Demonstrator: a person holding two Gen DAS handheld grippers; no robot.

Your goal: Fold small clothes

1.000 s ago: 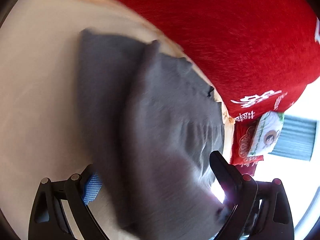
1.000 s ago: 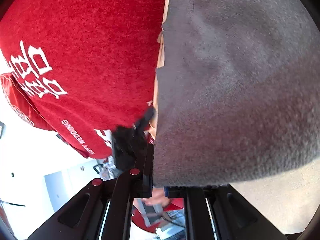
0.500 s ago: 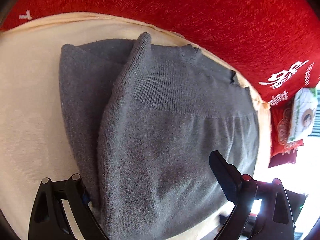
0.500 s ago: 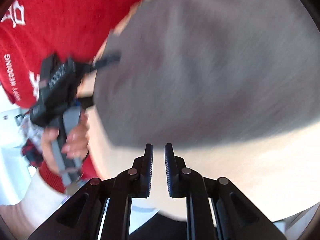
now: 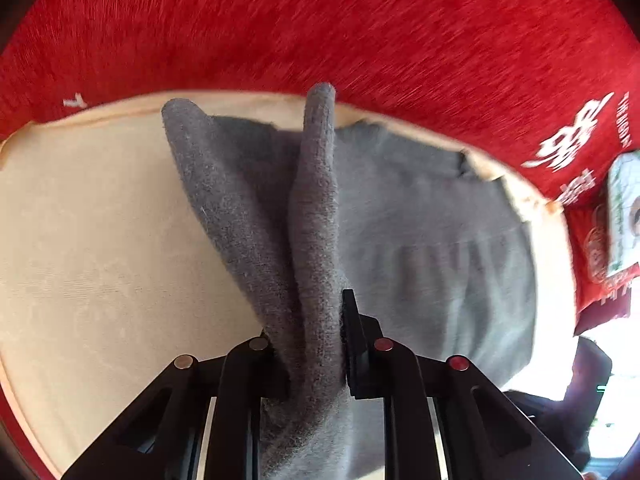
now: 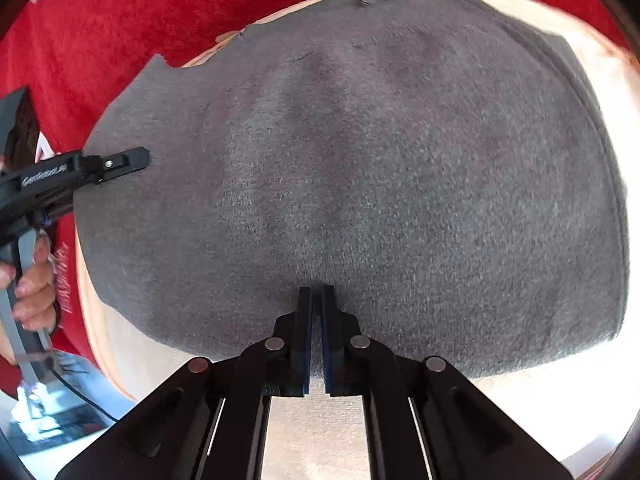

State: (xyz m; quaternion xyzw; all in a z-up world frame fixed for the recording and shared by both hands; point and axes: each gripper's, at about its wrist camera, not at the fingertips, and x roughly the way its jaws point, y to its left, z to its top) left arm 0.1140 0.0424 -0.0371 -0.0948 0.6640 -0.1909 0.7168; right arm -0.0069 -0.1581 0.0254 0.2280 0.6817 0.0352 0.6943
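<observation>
Two grippers on one grey knit garment (image 5: 432,248), lying on the cream table (image 5: 100,240) beside a red cloth (image 5: 320,20). Left gripper (image 5: 308,344) has just closed, pinching a bunched edge fold; right gripper (image 6: 317,308) sits closed at the near hem, fabric grip unclear. Mid-fold: next likely lift the pinched edge and carry it across, keeping layers together.

Bright daylight, blown-out corners, perhaps slight motion blur
</observation>
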